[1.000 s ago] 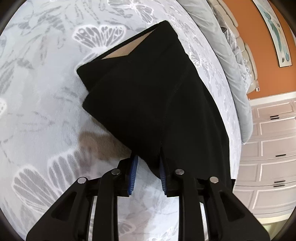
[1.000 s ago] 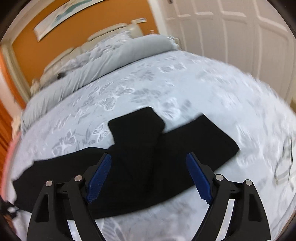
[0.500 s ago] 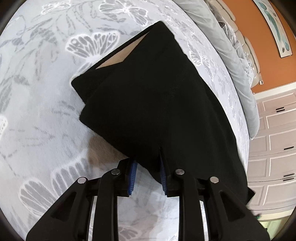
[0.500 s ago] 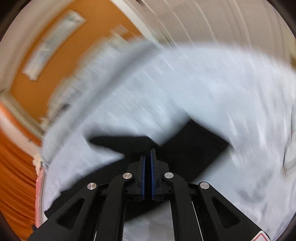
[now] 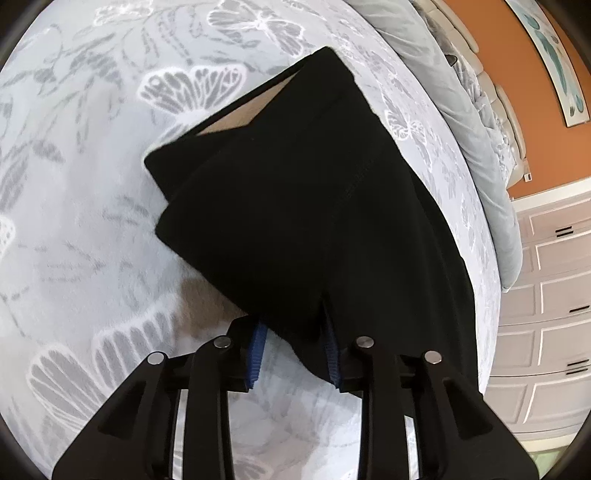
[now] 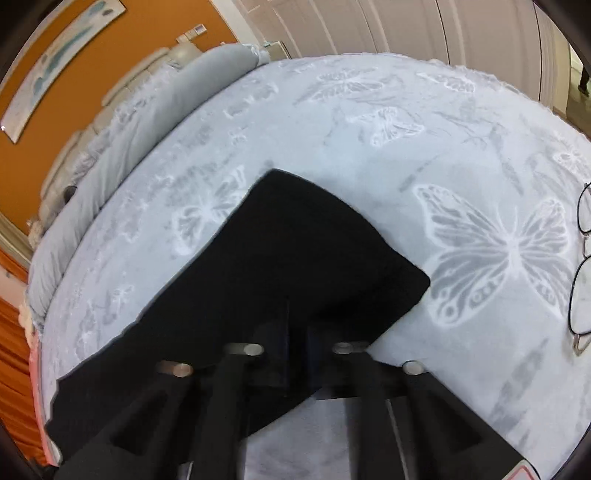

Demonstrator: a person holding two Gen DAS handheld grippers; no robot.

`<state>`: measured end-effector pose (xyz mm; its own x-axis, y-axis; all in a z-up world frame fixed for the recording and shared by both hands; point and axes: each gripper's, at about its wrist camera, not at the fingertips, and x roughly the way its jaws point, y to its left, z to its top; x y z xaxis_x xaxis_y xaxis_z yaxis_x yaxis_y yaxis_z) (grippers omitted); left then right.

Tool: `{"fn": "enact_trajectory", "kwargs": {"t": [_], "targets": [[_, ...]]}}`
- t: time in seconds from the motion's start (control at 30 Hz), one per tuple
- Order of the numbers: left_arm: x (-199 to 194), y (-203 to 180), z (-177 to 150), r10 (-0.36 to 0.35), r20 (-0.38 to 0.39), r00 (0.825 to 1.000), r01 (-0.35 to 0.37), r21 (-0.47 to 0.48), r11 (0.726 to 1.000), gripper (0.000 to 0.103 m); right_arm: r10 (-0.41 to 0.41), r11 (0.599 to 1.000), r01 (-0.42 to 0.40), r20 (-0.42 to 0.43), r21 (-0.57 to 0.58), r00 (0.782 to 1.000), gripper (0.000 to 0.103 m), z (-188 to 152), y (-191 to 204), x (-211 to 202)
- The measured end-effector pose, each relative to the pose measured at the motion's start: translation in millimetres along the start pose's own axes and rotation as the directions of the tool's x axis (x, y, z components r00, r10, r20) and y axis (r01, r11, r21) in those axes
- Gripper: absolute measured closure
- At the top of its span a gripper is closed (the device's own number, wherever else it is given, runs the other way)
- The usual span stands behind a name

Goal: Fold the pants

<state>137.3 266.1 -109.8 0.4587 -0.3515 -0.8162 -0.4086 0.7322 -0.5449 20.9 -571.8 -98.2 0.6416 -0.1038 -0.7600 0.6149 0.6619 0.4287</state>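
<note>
The black pants [image 5: 295, 221] are lying partly folded on the butterfly-print bedspread [image 5: 92, 240]. The left gripper [image 5: 293, 349] is clenching a near fold of them, and the right gripper [image 6: 297, 343] is sitting clamped on their near edge. Eyeglasses [image 6: 581, 266] are lying far right.

Under me: pale grey-blue plush bedspread with white and grey butterfly print [image 5: 92, 221], covers the whole bed, also in my right view [image 6: 406, 129]. Rolled light grey quilted duvet [image 5: 476, 147] along the far edge by the headboard, same roll at upper left in right view [image 6: 155, 122]. Orange wall [image 5: 524, 92] behind it with a long white-framed teal picture [image 5: 554, 55]. White panelled drawers with dark slot handles [image 5: 554, 295] at my left view's right side. White panelled doors [image 6: 406, 26] in right view. Thin dark wire-rimmed glasses [image 6: 581, 273] lying on the spread at the right edge.
</note>
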Motion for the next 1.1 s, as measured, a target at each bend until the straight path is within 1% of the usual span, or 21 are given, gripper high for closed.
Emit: {"fn": "enact_trajectory", "kwargs": {"t": [0.03,0.07,0.13,0.17,0.23,0.3,0.33,0.37,0.43,0.6,0.67,0.73,0.77,0.83,0.9,0.93,0.97,1.0,1.03,1.07,1.1], "targets": [[-3.6,-2.0,0.6,-0.004,0.014,1.0,0.004,0.012,1.0,0.084,0.061,0.998,-0.062,0.054,0.019,0.997,0.099,5.7,-2.9,-19.4],[-7.9,-2.7,1.1,-0.015,0.027,1.0,0.014,0.021,1.0,0.084,0.086,0.996,-0.088,0.092,0.015,0.992,0.1,8.1,-5.6,-36.8],[-10.8,-5.4,3.3,-0.014,0.035,0.999,0.012,0.052,0.999,0.084,0.086,0.996,-0.085,0.126,-0.013,0.988,0.1,8.7,-6.4,-47.8],[-4.7,-5.2,5.1,0.012,0.013,1.0,-0.013,0.06,0.998,0.083,0.015,1.0,-0.013,0.102,-0.026,0.995,0.098,3.3,-10.3,-35.9],[5.4,2.1,7.0,0.017,-0.02,1.0,-0.016,0.018,1.0,0.082,-0.067,0.998,0.066,-0.029,-0.011,0.997,0.096,-10.8,-25.8,-2.2],[-0.3,7.6,9.9,-0.04,-0.02,0.999,0.039,-0.029,0.999,0.081,-0.069,0.997,0.07,0.014,-0.043,0.998,0.088,-18.4,-23.1,-9.4],[-7.2,7.5,11.1,-0.072,0.0,0.997,0.072,-0.031,0.997,0.08,-0.107,0.991,0.108,0.015,-0.082,0.994,0.078,-16.2,-14.4,-16.8],[-15.6,7.0,12.3,-0.109,0.029,0.994,0.11,-0.026,0.994,0.08,-0.142,0.983,0.149,0.069,-0.106,0.988,0.062,-16.0,-4.4,-31.6],[-18.9,5.1,14.7,-0.143,0.041,0.989,0.143,-0.004,0.99,0.079,-0.144,0.978,0.164,0.148,-0.13,0.978,0.044,-22.7,9.2,-55.2],[-5.7,0.6,27.4,-0.181,0.036,0.983,0.181,0.005,0.984,0.078,-0.159,0.958,0.188,0.143,-0.216,0.977,0.044,-38.6,47.2,-68.3],[-3.3,-0.2,25.5,-0.191,0.025,0.981,0.191,-0.013,0.981,0.071,-0.123,0.952,0.152,0.123,-0.266,0.985,0.044,-50.6,73.5,-73.2],[1.2,8.0,25.2,-0.256,-0.015,0.966,0.255,-0.071,0.964,0.038,-0.079,0.93,0.112,0.107,-0.351,0.991,0.043,-69.2,105.1,-79.3],[4.7,11.4,26.1,-0.273,-0.021,0.962,0.27,-0.104,0.957,0.039,-0.065,0.91,0.102,0.106,-0.402,0.992,0.04,-80.2,124.7,-81.3],[-1.4,16.0,25.4,-0.223,0.008,0.975,0.223,-0.132,0.966,0.092,-0.052,0.879,0.096,0.105,-0.468,0.993,0.04,-98.1,151.4,-81.2],[-30.4,-3.4,30.4,-0.301,0.083,0.95,0.306,-0.055,0.95,0.092,-0.014,0.842,0.06,0.09,-0.536,0.996,0.04,-119.3,182.0,-80.5],[-41.9,-14.1,31.5,-0.319,0.109,0.941,0.322,-0.009,0.947,0.092,0.004,0.831,0.043,0.083,-0.555,0.997,0.04,-128.0,194.0,-80.6],[-58.1,-32.3,30.9,-0.345,0.147,0.927,0.335,0.087,0.938,0.092,0.029,0.824,0.015,0.07,-0.567,0.997,0.04,-138.0,205.8,-80.6],[-65.4,-44.3,28.5,-0.343,0.17,0.924,0.317,0.164,0.934,0.091,0.049,0.819,-0.011,0.05,-0.573,0.998,0.04,-146.6,214.0,-80.1],[-65.5,-49.1,26.8,-0.323,0.184,0.929,0.284,0.208,0.936,0.089,0.069,0.813,-0.048,0.015,-0.58,0.998,0.04,-156.7,223.9,-76.4],[-53.6,-48.9,26.6,-0.236,0.19,0.953,0.189,0.236,0.953,0.088,0.075,0.806,-0.067,-0.009,-0.588,0.997,0.04,-163.8,230.3,-73.3],[-35.1,-39.8,30.8,-0.15,0.157,0.976,0.118,0.195,0.974,0.087,0.072,0.798,-0.072,-0.024,-0.598,0.997,0.04,-171.0,235.4,-69.0]]}}
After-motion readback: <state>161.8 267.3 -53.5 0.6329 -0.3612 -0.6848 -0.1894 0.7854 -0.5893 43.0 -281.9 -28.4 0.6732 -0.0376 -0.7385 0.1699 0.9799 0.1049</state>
